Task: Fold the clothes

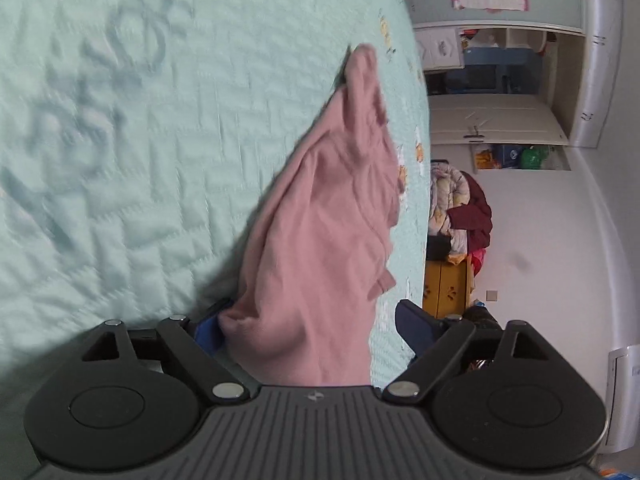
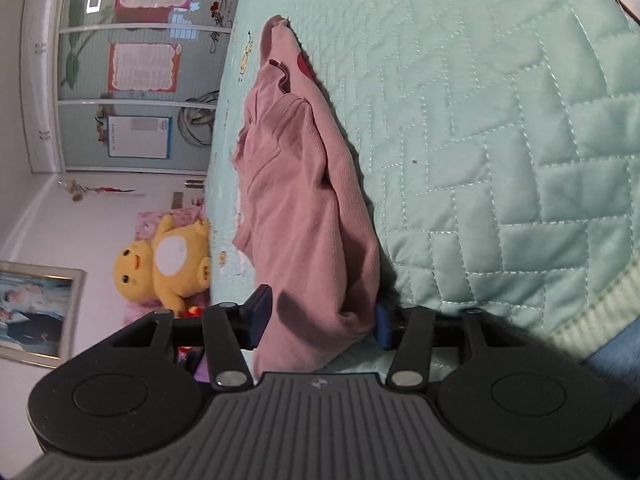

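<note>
On one quilt [image 2: 500, 152], one pink garment [image 2: 308, 216], two grippers.

Pink garment [image 1: 320, 240], mint quilted bedspread [image 1: 120, 160]

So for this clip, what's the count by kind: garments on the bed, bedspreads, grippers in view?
Pink garment: 1, bunched on the quilt, lying between both grippers' open fingers
Mint quilted bedspread: 1
Grippers: 2, left gripper and right gripper
Total: 4
</note>
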The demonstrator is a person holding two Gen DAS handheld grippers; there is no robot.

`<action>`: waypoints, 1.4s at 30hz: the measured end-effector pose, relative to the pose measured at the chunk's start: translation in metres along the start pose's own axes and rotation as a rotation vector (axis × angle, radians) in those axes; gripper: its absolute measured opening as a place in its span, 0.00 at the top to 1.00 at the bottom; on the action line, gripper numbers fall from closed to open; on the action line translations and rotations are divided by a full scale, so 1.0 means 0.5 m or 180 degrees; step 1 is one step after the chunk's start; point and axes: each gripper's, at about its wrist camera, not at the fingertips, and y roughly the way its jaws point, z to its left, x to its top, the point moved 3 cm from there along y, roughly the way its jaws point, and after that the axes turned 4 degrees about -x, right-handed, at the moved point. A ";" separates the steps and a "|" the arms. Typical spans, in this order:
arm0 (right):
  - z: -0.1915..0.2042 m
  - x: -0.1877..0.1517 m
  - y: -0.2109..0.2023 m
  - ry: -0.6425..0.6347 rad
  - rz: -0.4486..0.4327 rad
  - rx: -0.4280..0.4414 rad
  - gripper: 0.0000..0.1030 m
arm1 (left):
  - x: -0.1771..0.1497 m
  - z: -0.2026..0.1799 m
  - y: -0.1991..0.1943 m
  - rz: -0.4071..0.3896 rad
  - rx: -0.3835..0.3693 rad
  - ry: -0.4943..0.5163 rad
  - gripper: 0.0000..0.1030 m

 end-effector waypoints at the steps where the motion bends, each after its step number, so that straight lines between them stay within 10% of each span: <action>1: -0.001 -0.002 0.001 -0.0025 -0.0003 -0.0036 0.78 | -0.004 0.000 -0.001 -0.0021 0.0048 0.0037 0.37; 4: 0.001 -0.009 -0.012 -0.0104 -0.0068 -0.0090 0.83 | -0.015 0.011 -0.008 -0.0084 0.0115 0.0033 0.83; 20: 0.083 -0.211 -0.257 -0.0671 0.0026 -0.0016 0.86 | -0.227 -0.074 -0.243 0.0042 -0.0039 0.0963 0.81; 34: 0.227 0.048 -0.127 -0.0039 -0.0347 0.0248 0.86 | 0.030 -0.266 -0.004 -0.0142 0.0017 0.1032 0.80; 42: 0.146 0.210 0.033 0.0287 -0.0223 0.0280 0.68 | 0.200 -0.194 0.196 0.0008 0.0602 0.0655 0.71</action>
